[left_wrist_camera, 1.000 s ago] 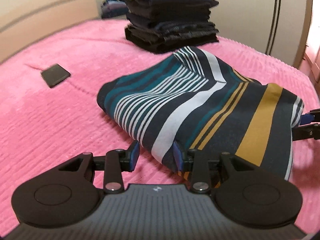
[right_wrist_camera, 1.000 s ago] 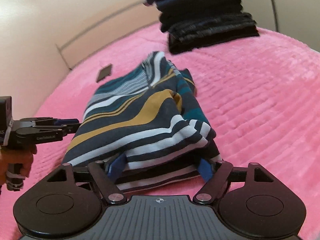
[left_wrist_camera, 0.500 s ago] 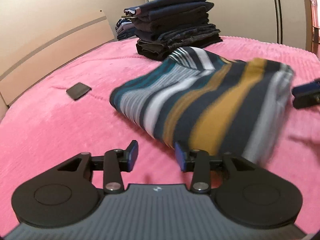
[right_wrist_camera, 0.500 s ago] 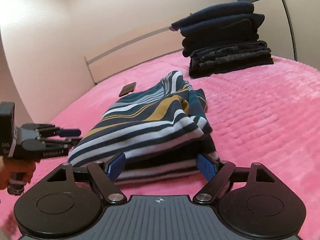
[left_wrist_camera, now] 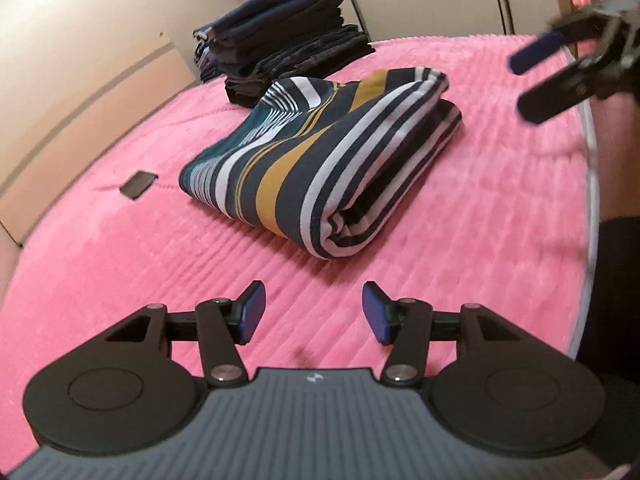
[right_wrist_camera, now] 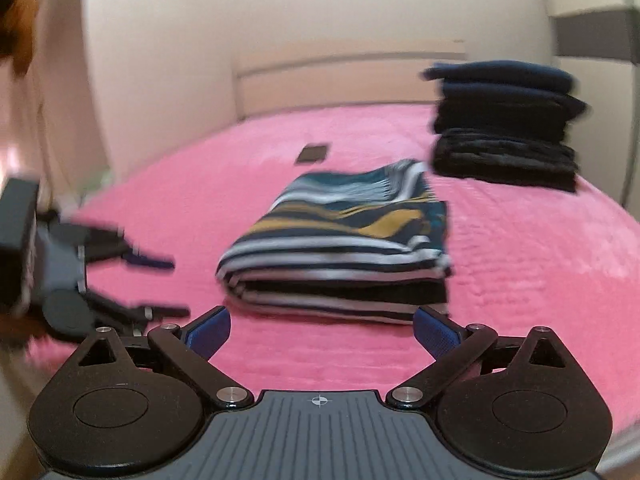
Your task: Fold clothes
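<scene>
A striped garment [left_wrist_camera: 320, 160] in navy, white, teal and mustard lies folded into a thick rectangle on the pink bedspread [left_wrist_camera: 120, 260]. My left gripper [left_wrist_camera: 314, 316] is open above bare bedspread, short of the garment's near corner, holding nothing. My right gripper [right_wrist_camera: 322, 330] is open too, pulled back from the garment [right_wrist_camera: 340, 248], its fingers empty. The right gripper [left_wrist_camera: 560, 76] appears blurred at the upper right of the left wrist view. The left gripper [right_wrist_camera: 120, 280] shows blurred at the left of the right wrist view.
A tall stack of folded dark clothes [left_wrist_camera: 280, 56] stands behind the garment near the headboard [left_wrist_camera: 80, 92], also seen as the dark stack [right_wrist_camera: 504, 124]. A small dark phone-like slab [left_wrist_camera: 138, 185] lies on the bedspread to the left. The bed's edge runs along the right.
Both grippers have let go of the striped garment and drawn back from it. The left gripper's fingers have spread wider. The garment now rests flat and folded on the bed.
</scene>
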A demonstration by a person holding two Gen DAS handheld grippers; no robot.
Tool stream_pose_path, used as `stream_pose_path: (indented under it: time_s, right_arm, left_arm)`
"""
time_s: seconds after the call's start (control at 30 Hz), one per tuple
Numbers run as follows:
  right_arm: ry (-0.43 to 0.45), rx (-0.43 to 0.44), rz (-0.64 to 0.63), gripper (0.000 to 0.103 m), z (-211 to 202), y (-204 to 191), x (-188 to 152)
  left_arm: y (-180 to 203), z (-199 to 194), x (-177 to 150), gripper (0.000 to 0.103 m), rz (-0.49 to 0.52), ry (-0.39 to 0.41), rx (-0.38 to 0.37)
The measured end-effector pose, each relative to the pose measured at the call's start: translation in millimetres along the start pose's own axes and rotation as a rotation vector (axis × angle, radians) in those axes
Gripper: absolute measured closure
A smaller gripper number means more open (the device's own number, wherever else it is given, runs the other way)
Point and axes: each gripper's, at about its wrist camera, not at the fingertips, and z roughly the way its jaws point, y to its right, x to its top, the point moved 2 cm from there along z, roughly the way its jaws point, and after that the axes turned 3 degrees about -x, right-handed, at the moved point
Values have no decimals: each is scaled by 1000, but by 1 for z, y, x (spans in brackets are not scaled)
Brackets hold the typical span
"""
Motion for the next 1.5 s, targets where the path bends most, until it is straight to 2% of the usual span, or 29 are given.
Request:
stream_pose_path:
  time_s: [0.13, 0.27, 0.4, 0.53, 0.57, 0.63, 0.73, 0.77, 0.8, 0.93, 1.1, 1.2, 1.27, 1.43, 1.47, 1.5]
  right_arm:
    - [-60, -21, -359, 3, 32, -41, 4]
    - [-70, -31, -719, 3, 73, -83, 6]
    - [-87, -49, -954, 3, 118, -111, 5]
    - [-153, -122, -1102, 4, 160, -126, -3]
    - [-143, -142, -1106, 10, 165, -125, -2]
    - [-132, -165, -1110, 32, 170, -118, -1]
    - [-92, -124, -1115, 55, 165, -107, -6]
    - [-69, -117, -1107, 63, 158, -102, -6]
    - [-49, -112, -1085, 65, 148, -97, -2]
    - [-18, -92, -1018, 66, 96, -66, 7]
    - [-54, -30, -1031, 66, 28, 7, -20]
    - [-84, -61, -1003, 66, 10, 47, -38]
    - [-91, -83, -989, 67, 4, 60, -45]
    - [-64, -144, -901, 66, -16, 54, -61]
    - [-55, -155, -899, 59, -18, 48, -63]
    - [-42, -164, -898, 47, -23, 39, -67]
  left_arm:
    - [-9, -4, -5, 48, 16, 0, 19]
    - [-23, 0, -7, 47, 9, -1, 41]
    - [-33, 6, -11, 46, 1, 0, 55]
    - [-42, 10, -16, 41, -10, 14, 63]
    - [-43, 11, -18, 41, -10, 18, 63]
    - [-44, 11, -19, 39, 9, 25, 65]
    - [-40, 12, -18, 38, 95, 35, 85]
    - [-37, 14, -17, 38, 132, 35, 102]
    - [-33, 15, -16, 38, 170, 38, 120]
    - [-9, 7, -6, 34, 346, 113, 176]
    - [33, 9, 5, 25, 580, 202, 199]
    - [57, 26, 10, 25, 700, 203, 176]
    - [67, 43, 12, 25, 777, 188, 171]
    - [62, 82, 20, 25, 888, 151, 163]
    - [58, 87, 22, 24, 903, 146, 170]
    - [54, 92, 25, 23, 918, 143, 165]
